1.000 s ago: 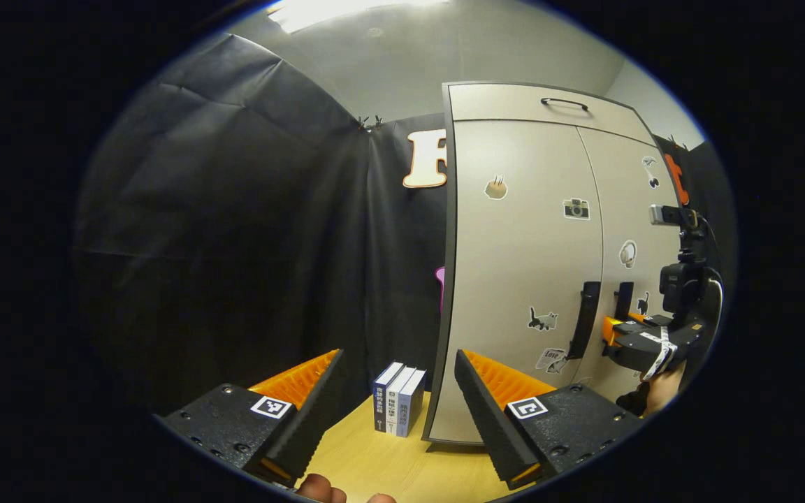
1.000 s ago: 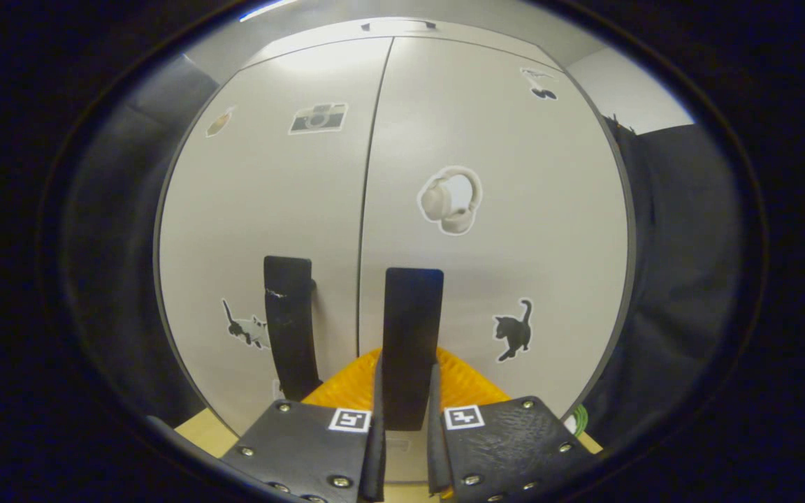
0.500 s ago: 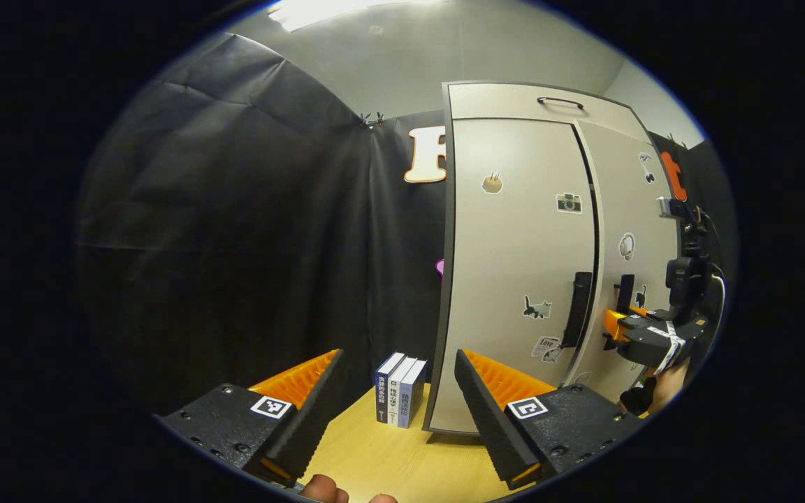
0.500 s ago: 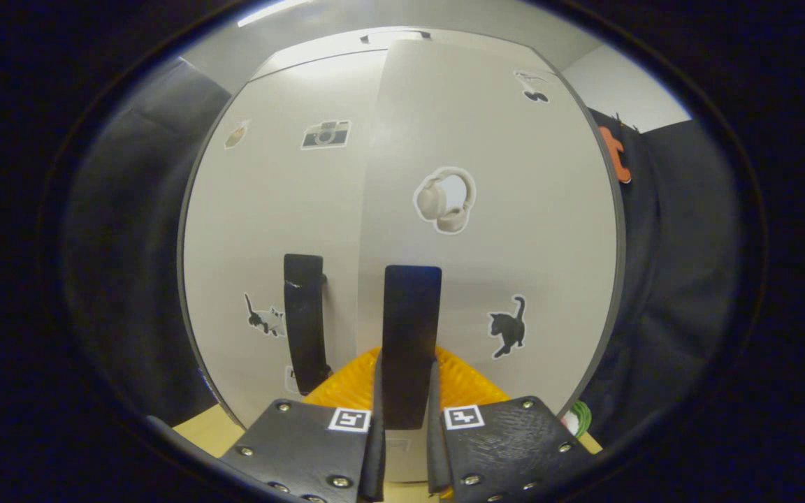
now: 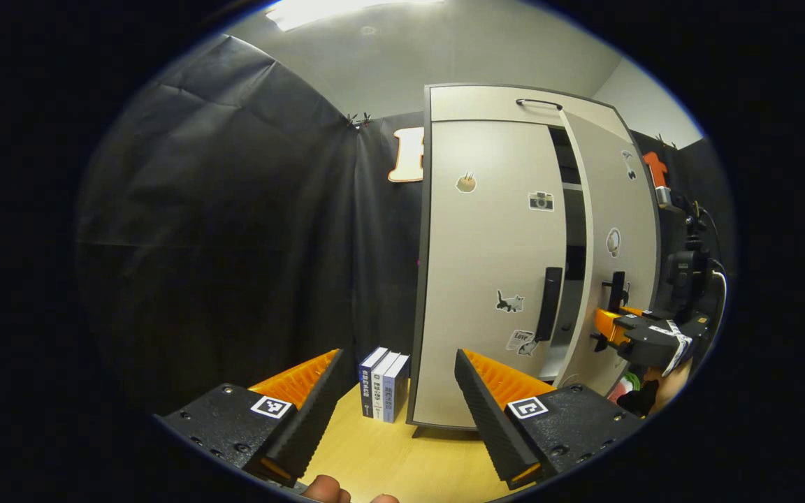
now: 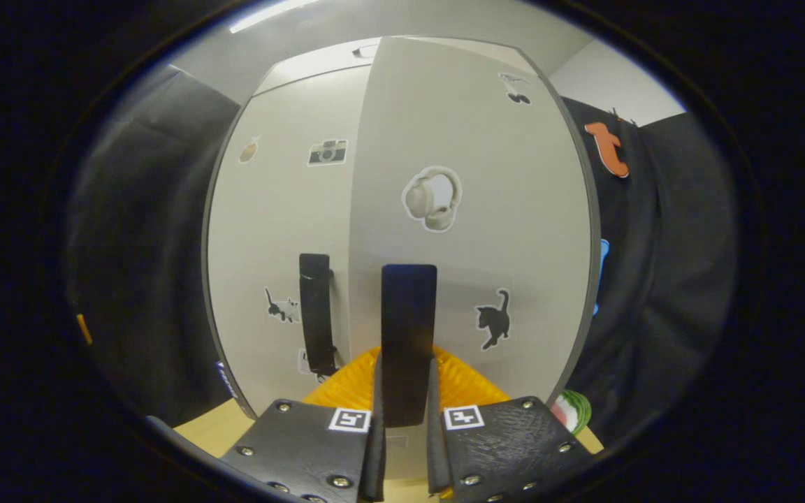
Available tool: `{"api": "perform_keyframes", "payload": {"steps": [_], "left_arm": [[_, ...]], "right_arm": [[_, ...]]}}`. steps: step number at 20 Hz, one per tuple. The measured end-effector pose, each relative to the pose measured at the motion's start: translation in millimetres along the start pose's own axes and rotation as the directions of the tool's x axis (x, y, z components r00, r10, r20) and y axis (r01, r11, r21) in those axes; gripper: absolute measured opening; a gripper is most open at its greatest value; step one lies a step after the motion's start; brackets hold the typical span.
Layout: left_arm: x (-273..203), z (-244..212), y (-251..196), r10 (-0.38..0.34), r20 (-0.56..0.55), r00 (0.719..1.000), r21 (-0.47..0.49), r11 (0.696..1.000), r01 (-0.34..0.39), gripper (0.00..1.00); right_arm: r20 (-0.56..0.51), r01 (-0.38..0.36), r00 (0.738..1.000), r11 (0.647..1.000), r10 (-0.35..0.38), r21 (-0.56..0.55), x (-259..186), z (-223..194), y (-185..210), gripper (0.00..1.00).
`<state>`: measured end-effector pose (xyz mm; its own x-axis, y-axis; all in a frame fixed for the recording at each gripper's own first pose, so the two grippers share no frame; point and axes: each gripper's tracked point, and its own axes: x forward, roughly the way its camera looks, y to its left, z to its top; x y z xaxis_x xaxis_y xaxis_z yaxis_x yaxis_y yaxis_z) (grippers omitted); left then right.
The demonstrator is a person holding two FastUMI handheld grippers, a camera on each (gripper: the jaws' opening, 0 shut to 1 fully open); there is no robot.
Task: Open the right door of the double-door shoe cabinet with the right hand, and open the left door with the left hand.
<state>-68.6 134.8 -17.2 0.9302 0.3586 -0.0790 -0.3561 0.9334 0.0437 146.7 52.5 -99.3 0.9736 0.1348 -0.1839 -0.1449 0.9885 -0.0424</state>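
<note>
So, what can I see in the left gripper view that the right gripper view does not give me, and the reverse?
Left gripper view alone: the open left claw, three books standing on the wooden table, and dark shelves in the gap behind the right door.

Right gripper view alone: the headphone sticker's shape, and the right claw closed on the right door handle.

Both: the left door, its black handle, the camera sticker and the cat stickers.
</note>
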Motion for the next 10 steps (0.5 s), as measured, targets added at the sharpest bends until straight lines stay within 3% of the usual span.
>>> {"api": "perform_keyframes", "payload": {"steps": [2, 3, 5, 10], "left_arm": [[-2, -1, -8, -0.012, 0.002, 1.0, -0.002, 1.0, 0.012, 0.93], [-3, -1, -11, -0.018, 0.002, 1.0, -0.003, 1.0, 0.018, 0.96], [-3, -3, -19, -0.028, -0.001, 1.0, -0.003, 1.0, 0.028, 0.93], [-1, -8, -43, -0.059, -0.014, 0.998, 0.001, 0.998, 0.059, 0.96]], "right_arm": [[0.0, -0.02, 1.0, 1.0, 0.02, 0.01, -3, 0, 0, 0.24], [0.001, -0.028, 1.0, 1.0, 0.028, 0.011, -7, 0, -2, 0.24], [0.0, -0.04, 0.999, 0.999, 0.04, 0.01, -12, 0, -4, 0.24], [0.0, -0.084, 0.996, 0.996, 0.084, 0.036, -21, 0, -8, 0.24]]}}
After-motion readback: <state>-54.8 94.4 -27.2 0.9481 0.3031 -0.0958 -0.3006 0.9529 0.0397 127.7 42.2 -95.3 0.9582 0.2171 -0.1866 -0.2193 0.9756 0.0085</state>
